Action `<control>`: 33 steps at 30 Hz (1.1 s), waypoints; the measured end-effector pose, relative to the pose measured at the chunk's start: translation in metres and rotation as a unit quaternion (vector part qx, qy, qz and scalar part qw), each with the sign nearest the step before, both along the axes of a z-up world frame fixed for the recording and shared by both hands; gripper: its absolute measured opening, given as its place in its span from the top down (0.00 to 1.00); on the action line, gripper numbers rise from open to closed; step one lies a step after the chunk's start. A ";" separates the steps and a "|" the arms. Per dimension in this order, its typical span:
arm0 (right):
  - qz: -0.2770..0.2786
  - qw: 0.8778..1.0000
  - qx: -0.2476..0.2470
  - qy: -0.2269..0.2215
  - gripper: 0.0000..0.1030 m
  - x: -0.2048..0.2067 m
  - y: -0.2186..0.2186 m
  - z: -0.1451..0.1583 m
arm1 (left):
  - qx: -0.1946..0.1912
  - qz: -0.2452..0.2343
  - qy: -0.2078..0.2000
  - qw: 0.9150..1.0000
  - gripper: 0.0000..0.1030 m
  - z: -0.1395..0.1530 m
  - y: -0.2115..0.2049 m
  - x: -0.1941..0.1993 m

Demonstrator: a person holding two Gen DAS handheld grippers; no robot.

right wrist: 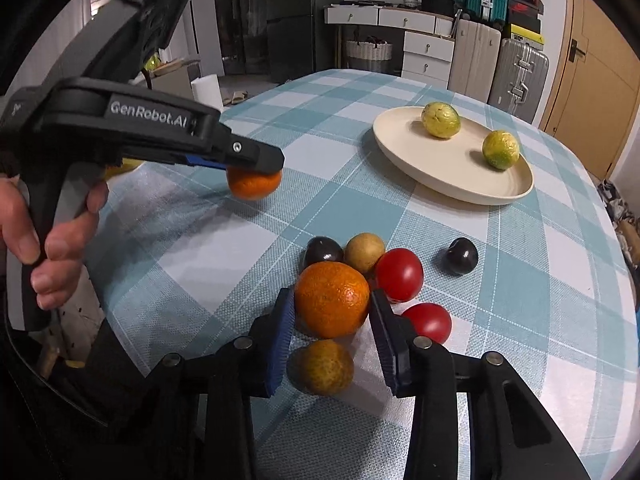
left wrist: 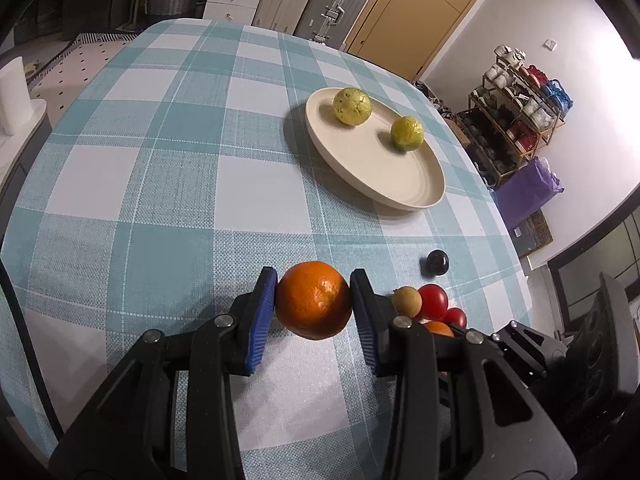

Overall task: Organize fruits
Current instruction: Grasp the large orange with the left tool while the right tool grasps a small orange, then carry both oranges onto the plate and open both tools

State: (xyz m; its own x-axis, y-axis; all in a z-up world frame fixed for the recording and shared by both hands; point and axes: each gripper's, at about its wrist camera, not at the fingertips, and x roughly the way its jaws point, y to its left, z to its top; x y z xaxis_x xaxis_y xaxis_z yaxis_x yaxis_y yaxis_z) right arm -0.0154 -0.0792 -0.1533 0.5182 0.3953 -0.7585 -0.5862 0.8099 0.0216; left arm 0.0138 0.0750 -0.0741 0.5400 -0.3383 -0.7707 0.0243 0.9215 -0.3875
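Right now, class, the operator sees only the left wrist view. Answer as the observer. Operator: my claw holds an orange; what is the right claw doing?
Observer: The right claw is closed on a second orange.
Operator: What hides behind my claw's finger?
Observer: A dark plum, just left of the tan fruit.
Operator: Is my orange off the cloth?
Observer: It appears lifted; your orange hangs above the tablecloth in the left claw.
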 end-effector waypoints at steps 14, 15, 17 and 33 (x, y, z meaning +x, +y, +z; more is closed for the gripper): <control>-0.019 0.995 0.094 -0.025 0.63 0.019 -0.035 0.029 | 0.004 -0.002 -0.013 1.000 0.66 0.017 -0.012 0.026; -0.024 0.994 0.101 -0.027 0.63 0.022 -0.038 0.031 | 0.005 -0.004 -0.013 1.000 0.66 0.018 -0.014 0.030; -0.030 0.993 0.114 -0.032 0.63 0.028 -0.045 0.034 | 0.005 -0.005 -0.011 1.000 0.66 0.018 -0.018 0.038; -0.073 0.985 0.151 -0.049 0.63 0.110 -0.076 0.061 | 0.008 -0.012 -0.010 1.000 0.66 0.031 -0.040 0.119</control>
State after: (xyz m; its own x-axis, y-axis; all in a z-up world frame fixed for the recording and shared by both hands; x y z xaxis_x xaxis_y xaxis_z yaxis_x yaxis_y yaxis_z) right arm 0.0950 -0.1550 -0.0921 0.6512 0.5109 -0.5611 -0.4753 0.8510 0.2232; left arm 0.1332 0.0350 -0.0428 0.5478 -0.3387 -0.7650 0.0543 0.9269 -0.3715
